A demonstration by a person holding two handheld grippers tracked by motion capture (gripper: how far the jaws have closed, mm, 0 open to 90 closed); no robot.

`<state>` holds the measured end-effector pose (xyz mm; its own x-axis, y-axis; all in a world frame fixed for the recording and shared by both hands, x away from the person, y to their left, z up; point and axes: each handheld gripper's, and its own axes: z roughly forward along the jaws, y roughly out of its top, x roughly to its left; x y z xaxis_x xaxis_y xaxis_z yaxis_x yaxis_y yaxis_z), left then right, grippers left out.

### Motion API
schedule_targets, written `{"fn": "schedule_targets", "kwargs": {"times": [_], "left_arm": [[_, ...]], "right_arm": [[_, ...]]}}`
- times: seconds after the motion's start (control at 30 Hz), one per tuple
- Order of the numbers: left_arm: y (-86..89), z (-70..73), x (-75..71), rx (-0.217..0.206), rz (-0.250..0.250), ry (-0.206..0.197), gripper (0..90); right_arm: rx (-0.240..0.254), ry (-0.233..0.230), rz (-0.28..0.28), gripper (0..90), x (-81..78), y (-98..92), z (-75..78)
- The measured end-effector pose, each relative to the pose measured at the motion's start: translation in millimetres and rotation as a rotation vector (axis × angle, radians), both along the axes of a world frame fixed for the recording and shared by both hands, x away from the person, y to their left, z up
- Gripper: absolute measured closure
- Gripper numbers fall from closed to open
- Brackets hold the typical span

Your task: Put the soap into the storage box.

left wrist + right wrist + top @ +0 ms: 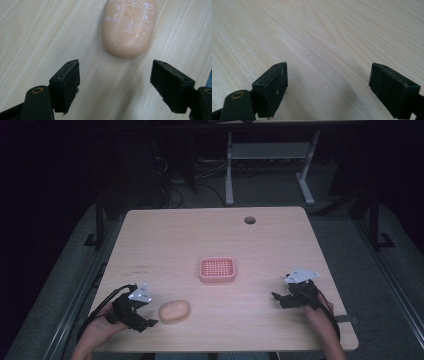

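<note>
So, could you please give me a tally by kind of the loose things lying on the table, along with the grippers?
Bread roll, tan, lying in front of the open left gripper: 1
Basket, pink, slotted, near the table's middle: 1
Grippers, the left one and the open right gripper: 2
Total: 4

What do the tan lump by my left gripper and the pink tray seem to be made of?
Tan lump: probably bread or dough, matte, with a white floury dusting; could be a foam replica. Pink tray: likely moulded plastic, with uniform colour and a regular grid. Table: pale wood-grain top, possibly laminate.
</note>
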<state>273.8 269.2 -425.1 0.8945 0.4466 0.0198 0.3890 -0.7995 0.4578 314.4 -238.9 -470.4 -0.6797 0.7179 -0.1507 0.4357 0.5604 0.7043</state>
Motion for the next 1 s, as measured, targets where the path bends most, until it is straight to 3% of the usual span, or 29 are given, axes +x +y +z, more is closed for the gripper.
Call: {"fn": "schedule_targets", "kwargs": {"times": [1.0], "left_arm": [[-9.5,1.7,-4.3,0.007,-0.023,-0.012,23.1]], "right_arm": [[-0.017,-0.020,0.017,14.7,-2.1,1.5,2.2]]}}
